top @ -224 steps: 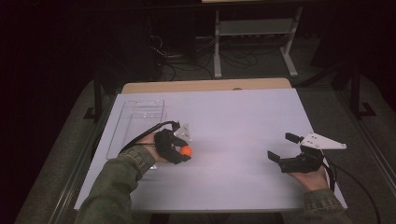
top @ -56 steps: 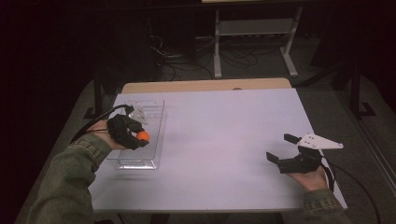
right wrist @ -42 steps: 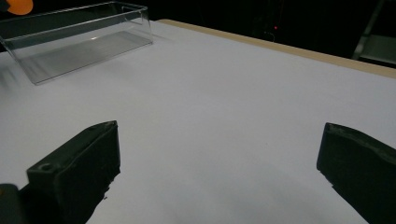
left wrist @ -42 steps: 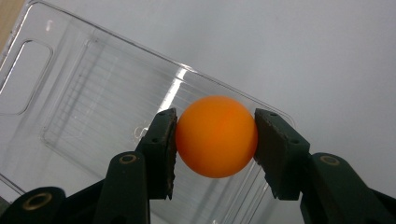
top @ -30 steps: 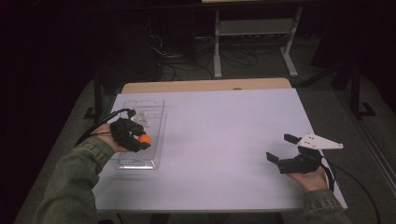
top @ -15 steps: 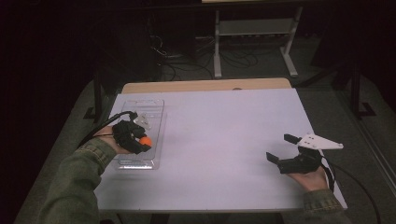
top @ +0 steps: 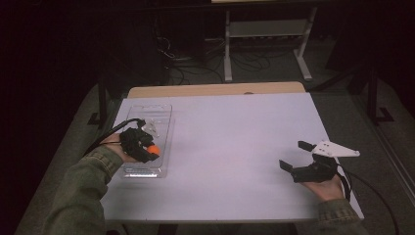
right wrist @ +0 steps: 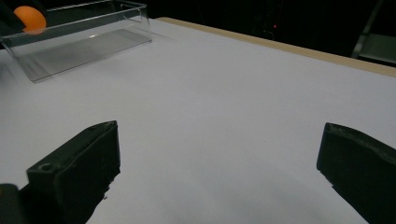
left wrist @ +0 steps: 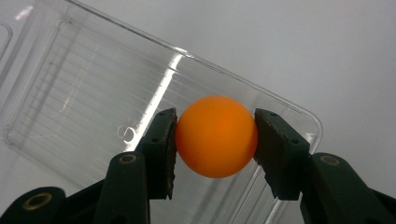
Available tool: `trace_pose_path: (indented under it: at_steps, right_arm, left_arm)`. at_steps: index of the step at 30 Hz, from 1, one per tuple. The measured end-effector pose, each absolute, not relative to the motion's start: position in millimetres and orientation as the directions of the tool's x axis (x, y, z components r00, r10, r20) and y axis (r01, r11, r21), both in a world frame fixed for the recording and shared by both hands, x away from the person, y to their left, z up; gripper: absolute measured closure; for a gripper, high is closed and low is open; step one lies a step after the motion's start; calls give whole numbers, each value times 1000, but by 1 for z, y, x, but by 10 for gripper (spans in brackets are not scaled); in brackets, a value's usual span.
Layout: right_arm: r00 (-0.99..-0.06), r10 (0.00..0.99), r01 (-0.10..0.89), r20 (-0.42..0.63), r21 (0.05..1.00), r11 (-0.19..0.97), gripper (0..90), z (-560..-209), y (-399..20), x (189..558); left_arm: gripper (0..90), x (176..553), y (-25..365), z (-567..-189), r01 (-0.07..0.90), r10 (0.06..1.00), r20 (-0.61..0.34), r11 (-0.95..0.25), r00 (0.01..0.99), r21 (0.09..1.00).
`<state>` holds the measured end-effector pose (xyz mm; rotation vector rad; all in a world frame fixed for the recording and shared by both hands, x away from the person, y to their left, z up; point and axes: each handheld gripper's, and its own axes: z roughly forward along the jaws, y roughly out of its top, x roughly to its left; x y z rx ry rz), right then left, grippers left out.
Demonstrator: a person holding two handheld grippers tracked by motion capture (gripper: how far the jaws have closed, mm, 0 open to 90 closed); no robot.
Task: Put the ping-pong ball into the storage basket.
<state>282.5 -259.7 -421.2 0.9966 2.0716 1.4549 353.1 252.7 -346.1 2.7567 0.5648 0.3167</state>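
Note:
An orange ball (left wrist: 216, 136) is pinched between the two black pads of my left gripper (left wrist: 215, 142), which hangs over the near end of a clear plastic tray (left wrist: 84, 93). From above, the ball (top: 153, 149) shows at the tip of that gripper (top: 147, 148), over the tray (top: 161, 115) at the table's left side. My right gripper (top: 295, 155) rests at the table's right front, jaws wide apart with nothing between them. Its own view has the ball (right wrist: 29, 18) and the tray (right wrist: 93, 32) far off at the upper left.
The white table top (top: 230, 137) lies bare between the two hands. A tan strip (top: 215, 89) runs along its far edge. Behind the table stands a metal frame (top: 266, 34) with cables on a dark floor.
The left hand carried the orange ball from mid-table over to the tray and has eased slightly nearer over the tray's front end. The right hand has kept still.

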Motion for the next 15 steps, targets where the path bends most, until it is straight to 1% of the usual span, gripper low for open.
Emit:
trace_pose_path:
  at_steps: [15]
  right_arm:
    - [-648, 759, 325, 65, 925, 199, 0, -423, -261, 282]
  left_arm:
    - [508, 360, 254, -364, 354, 410, 121, -877, 904, 326]
